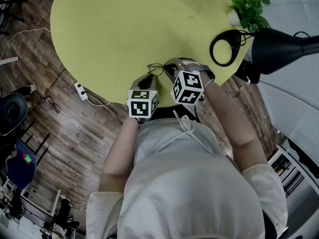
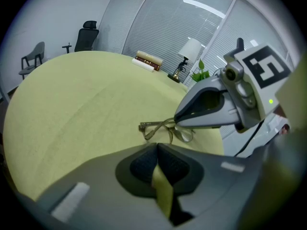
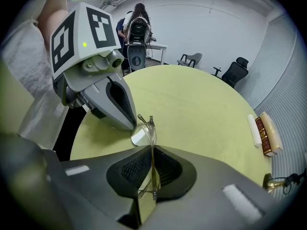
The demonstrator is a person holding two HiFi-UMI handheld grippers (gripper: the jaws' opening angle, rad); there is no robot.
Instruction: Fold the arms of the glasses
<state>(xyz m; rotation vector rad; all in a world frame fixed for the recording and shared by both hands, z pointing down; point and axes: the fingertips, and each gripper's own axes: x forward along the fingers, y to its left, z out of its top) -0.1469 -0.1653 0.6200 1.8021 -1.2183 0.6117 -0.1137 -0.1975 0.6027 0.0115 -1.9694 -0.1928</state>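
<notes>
Pinched the glasses [image 3: 144, 133] tight with the right gripper [image 3: 152, 164], mid-frame in the head view, by the yellow table's [image 1: 99, 29] lower edge. Clenched the left gripper [image 2: 157, 159] on nothing (just beside them). Probably only began folding; next needed a gentle push on one arm.

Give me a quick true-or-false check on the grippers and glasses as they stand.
The right gripper is shut on the glasses. True.
The left gripper grips the glasses too. False: its jaws are together and empty, with the glasses beyond them.
The glasses are at the middle of the table. False: they are near the edge by the person.
A potted plant stands on the table. True.
</notes>
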